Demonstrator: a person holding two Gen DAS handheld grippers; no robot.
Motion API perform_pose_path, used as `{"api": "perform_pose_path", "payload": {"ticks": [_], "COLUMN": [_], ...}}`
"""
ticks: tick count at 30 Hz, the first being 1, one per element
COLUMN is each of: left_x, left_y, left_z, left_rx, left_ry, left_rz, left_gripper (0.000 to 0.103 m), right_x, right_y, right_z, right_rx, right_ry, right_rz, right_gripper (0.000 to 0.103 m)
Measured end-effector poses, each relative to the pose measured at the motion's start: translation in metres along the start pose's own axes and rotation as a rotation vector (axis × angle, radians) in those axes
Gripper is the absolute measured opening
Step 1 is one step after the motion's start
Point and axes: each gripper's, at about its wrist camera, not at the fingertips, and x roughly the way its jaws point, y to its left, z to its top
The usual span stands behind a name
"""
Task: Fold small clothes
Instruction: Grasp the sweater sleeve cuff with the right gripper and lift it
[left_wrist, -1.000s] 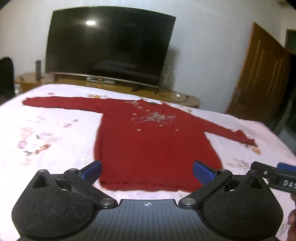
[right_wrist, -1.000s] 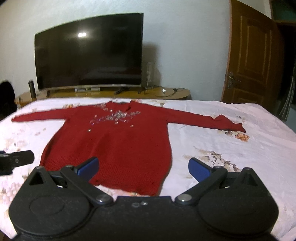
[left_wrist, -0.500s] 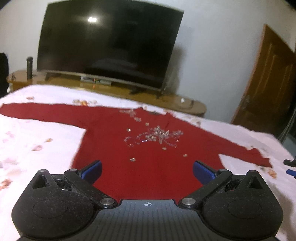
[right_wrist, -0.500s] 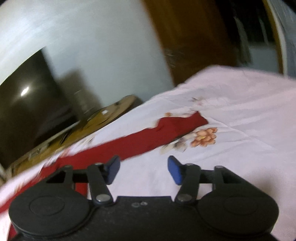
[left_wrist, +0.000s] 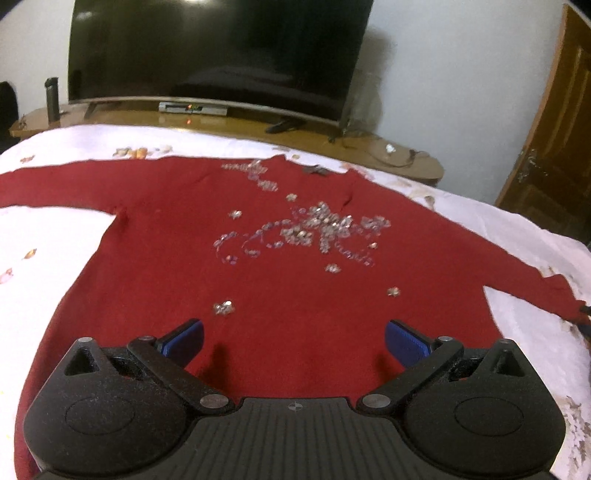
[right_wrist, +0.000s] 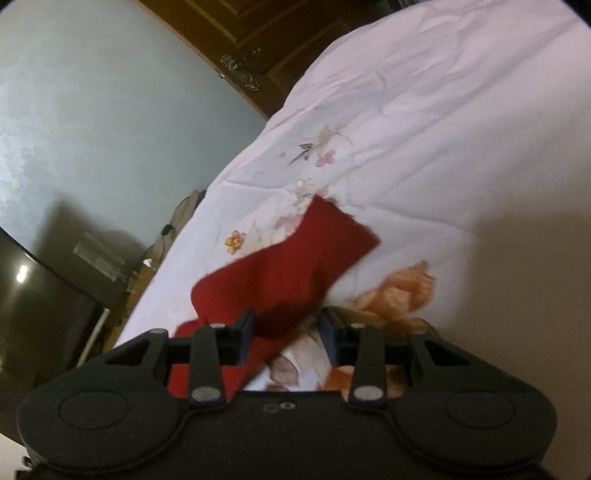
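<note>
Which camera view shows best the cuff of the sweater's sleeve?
The right wrist view: the cuff fills the middle, just ahead of the open right gripper. The left wrist view shows the whole red sweater, but this cuff is small at the right edge.

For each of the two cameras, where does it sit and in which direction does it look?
Left wrist: sits on the left gripper above the sweater body, looking along the bed toward the television; both open blue fingers show.
Right wrist: sits on the right gripper, tilted, low over the sleeve cuff, facing the bed's edge, wall and door; its fingers straddle the sleeve with a gap.
Shared: the red sweater, the flowered sheet, the door and the television.
</note>
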Motion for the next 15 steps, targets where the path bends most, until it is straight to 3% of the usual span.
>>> {"api": "perform_pose_path", "payload": {"ticks": [2, 4, 5, 10, 15], "left_x": [0.004, 0.006, 0.007, 0.008, 0.009], "left_y": [0.004, 0.008, 0.011, 0.034, 0.059], "left_z": [-0.002, -0.001, 0.0, 0.005, 0.013], "left_rx": [-0.015, -0.021, -0.022, -0.057, -0.055], "left_ry": [0.011, 0.015, 0.013, 0.012, -0.01], "left_rz": [0.003, 0.009, 0.011, 0.017, 0.015], "left_gripper": [0.103, 0.103, 0.103, 0.103, 0.103], "right_x": [0.007, 0.012, 0.014, 0.01, -0.011], "right_y": [-0.005, -0.011, -0.014, -0.006, 0.052], "right_z": [0.006, 0.012, 0.016, 0.027, 0.024], "right_rx": [0.04, 0.07, 0.083, 0.014, -0.177], "right_ry": [-0.002, -0.004, -0.002, -0.031, -0.07], "right_rz": [0.018, 0.023, 0.015, -0.033, -0.03], "right_gripper": [0.03, 0.018, 0.007, 0.006, 0.007]}}
